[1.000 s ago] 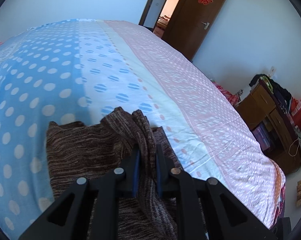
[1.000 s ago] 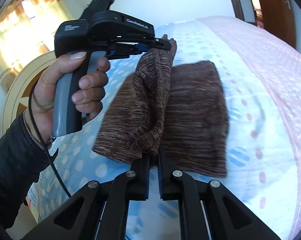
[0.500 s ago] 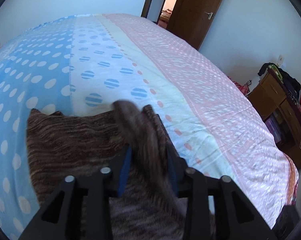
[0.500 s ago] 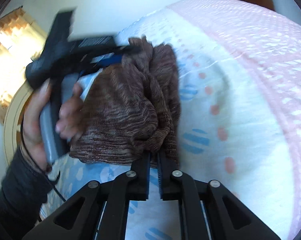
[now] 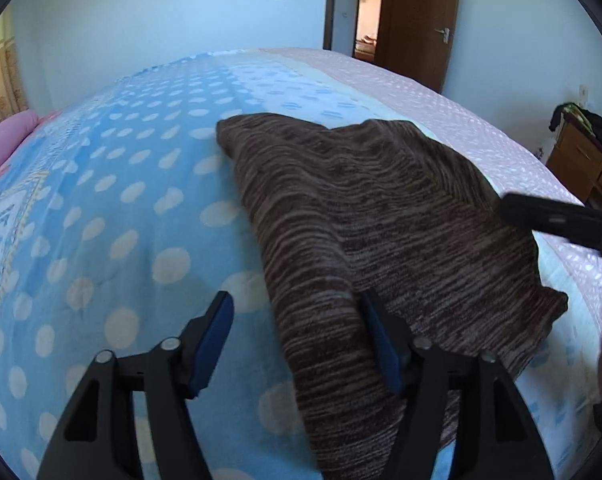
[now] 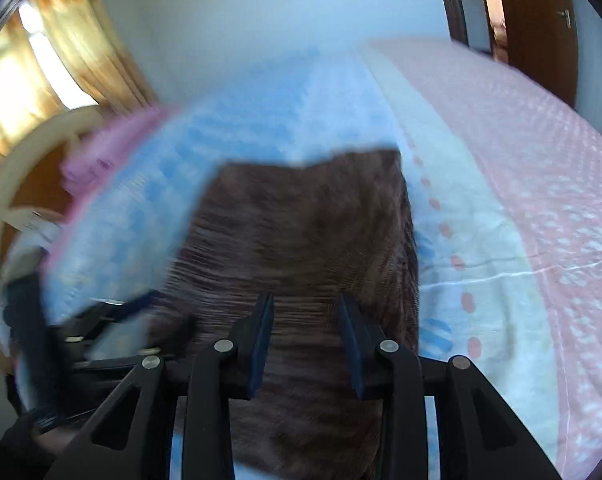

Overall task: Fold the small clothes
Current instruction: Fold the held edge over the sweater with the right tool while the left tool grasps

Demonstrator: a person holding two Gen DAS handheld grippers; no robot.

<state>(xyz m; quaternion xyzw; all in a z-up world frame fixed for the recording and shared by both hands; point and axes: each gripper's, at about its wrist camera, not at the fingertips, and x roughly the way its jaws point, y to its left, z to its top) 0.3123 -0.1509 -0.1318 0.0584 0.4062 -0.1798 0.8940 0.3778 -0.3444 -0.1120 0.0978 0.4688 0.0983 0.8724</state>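
A brown striped knit garment (image 5: 381,216) lies folded flat on the bed's blue dotted sheet (image 5: 113,208). My left gripper (image 5: 297,320) hovers at the garment's near left edge. Its jaws are opening, and a strip of knit lies between them with the pads not pressing on it. In the blurred right wrist view the garment (image 6: 301,232) fills the centre. My right gripper (image 6: 307,320) is over its near part, jaws opening and clamping nothing. The right gripper's body (image 5: 561,224) enters the left wrist view from the right. The left gripper (image 6: 101,320) shows blurred at lower left.
The bed's pink dotted side (image 6: 541,200) runs along the right. A pink pillow (image 5: 5,136) and a curved headboard (image 6: 5,184) are at the left, with curtains (image 6: 61,48) behind. A brown door (image 5: 421,20) and a wooden dresser (image 5: 581,164) stand by the far right wall.
Both grippers were shut on the garment's raised fold. They have let it go and their jaws have spread. The fold now lies flat on the garment, and both hands moved towards its near edge.
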